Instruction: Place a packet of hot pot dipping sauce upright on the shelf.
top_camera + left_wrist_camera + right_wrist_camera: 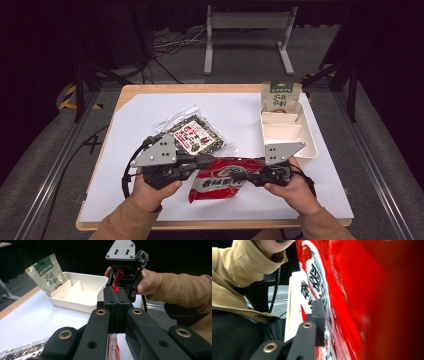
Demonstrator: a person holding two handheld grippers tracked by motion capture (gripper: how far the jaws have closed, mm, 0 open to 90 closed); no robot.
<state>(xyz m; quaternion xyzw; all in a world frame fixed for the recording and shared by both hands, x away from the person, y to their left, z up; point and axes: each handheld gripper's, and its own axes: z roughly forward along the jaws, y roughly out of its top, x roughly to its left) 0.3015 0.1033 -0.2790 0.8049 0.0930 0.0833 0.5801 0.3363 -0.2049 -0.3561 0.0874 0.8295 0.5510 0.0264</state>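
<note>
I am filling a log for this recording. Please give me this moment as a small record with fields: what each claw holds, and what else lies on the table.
left claw: shut on the red packet, at its left edge
right claw: shut on the same red packet, at its right part
red packet: held between both claws, near the front of the table
clear bag: dark mixed contents, lying flat behind the left claw
white tray: divided, at the right of the table
green pouch: standing in the tray's far compartment
</note>
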